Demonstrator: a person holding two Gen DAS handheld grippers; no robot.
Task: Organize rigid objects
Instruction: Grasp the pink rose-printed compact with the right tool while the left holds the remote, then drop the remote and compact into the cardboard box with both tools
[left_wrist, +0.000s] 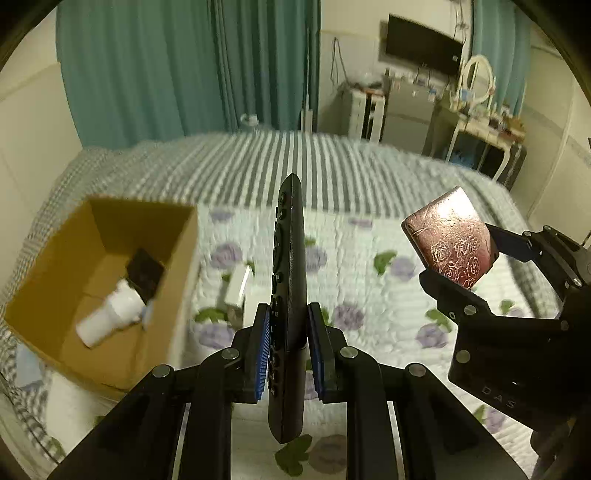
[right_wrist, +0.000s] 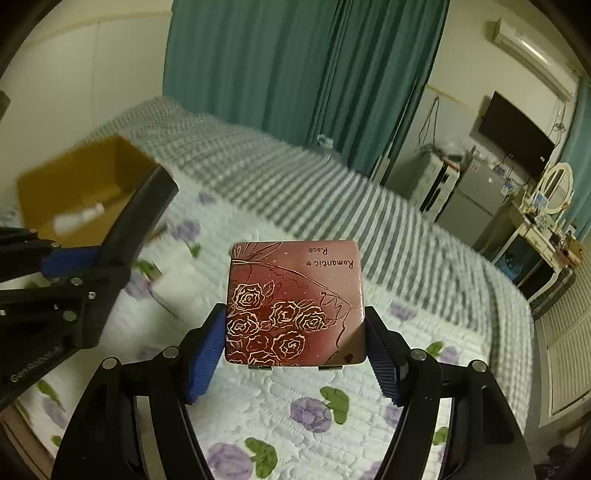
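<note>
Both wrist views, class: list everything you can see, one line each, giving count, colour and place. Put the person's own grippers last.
Remote control: one, black, on edge between the left gripper's pads.
Rose-pattern case: one, pink-red, flat between the right gripper's pads.
Cardboard box: one, brown, open, on the bed at left.
White bottle: one, lying in the box.
Dark item: one, black, in the box beside the bottle.
White block: one, on the quilt beside the box.
Bed: one, floral quilt, grey-striped cover beyond.
Curtains: teal, behind the bed.
Television: one, black, on the far wall.
Left gripper: shut on the remote.
Right gripper: shut on the case.
</note>
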